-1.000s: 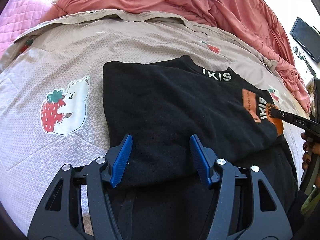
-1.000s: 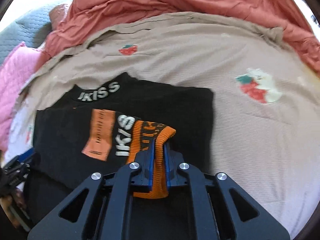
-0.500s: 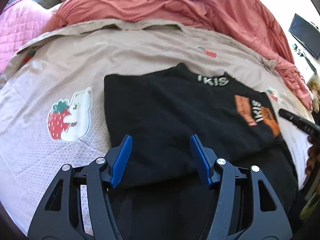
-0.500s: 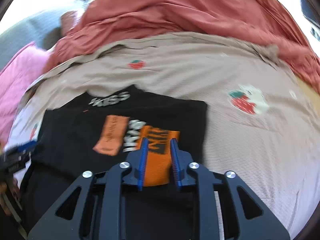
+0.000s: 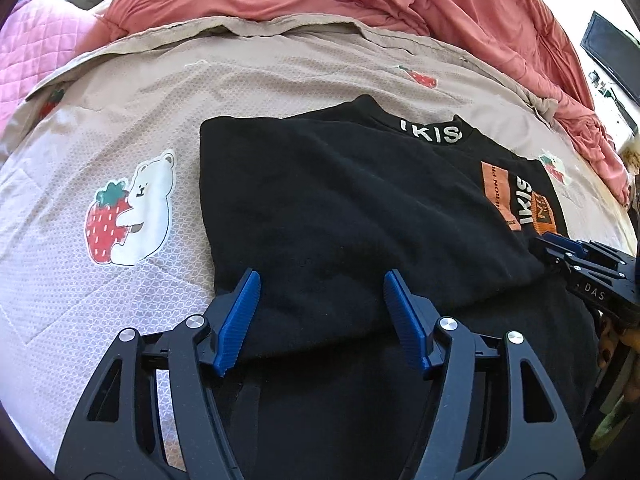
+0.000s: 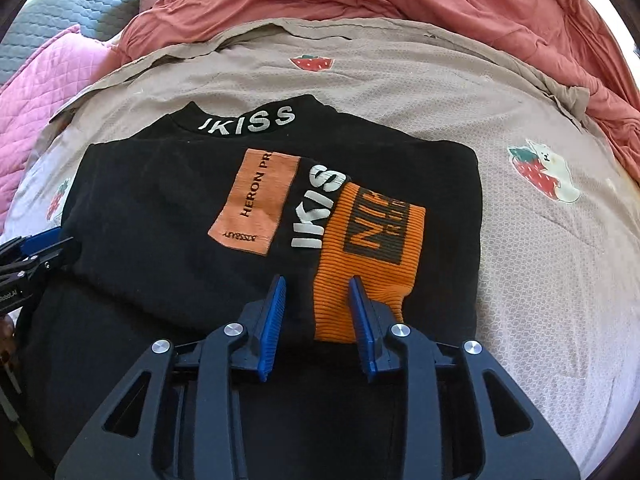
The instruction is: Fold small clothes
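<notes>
1. Black sweater (image 6: 160,216) lying part-folded on the bed (image 6: 540,280), orange cuff (image 6: 368,248) on top.
2. Right tongs (image 6: 316,300) opening, cuff loose between them; left tongs (image 5: 320,300) opening too, gripping nothing.
3. Could snag that cuff pulling away and undo the fold.

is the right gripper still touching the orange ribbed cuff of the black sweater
Cannot tell. In the right wrist view the right gripper has its jaws opening; the orange ribbed cuff of the black sweater lies flat, overlapping one blue pad, with no clear gap or contact.
</notes>
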Tool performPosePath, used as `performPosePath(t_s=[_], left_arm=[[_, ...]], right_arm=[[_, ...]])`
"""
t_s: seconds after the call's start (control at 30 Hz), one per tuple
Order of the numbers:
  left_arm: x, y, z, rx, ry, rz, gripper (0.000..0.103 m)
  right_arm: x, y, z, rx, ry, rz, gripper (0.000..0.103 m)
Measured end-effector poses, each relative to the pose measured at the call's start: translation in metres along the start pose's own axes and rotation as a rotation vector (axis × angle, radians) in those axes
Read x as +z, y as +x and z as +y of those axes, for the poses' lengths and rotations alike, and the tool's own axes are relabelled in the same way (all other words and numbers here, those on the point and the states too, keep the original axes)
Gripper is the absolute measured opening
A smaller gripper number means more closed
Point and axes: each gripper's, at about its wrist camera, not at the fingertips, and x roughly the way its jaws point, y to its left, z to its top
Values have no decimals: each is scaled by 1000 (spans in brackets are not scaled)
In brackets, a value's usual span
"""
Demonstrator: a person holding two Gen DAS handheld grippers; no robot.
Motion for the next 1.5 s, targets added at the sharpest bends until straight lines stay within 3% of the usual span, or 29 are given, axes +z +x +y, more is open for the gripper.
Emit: performPosePath(t_s=[0.1,0.17,0.4,0.53,0.63,0.83,1.5], left_arm=[[1,-2,1,-4,-9,-1,57],[2,-5,1,-9,-15,-5,58],[8,-21,6,-1,-34,-35,65],[10,-36,8,12,-34,-59,73],[11,-47,9,24,-39,-82,86],[11,-63,14,42,-53,-100,94],[-5,-138,19,84,-126,-206,94]], right_arm=[[-2,-4,-5,22,30,-12,34],[-4,-9,-10,56,64,-27,45],[-5,-34,-10,54,69,-85,64],[-5,-42,-11,54,76,-103,74],[-5,-48,-11,52,86,-117,84],[-7,-62,-7,54,95,-134,94],[-26,-123,12,33,25,-208,96]])
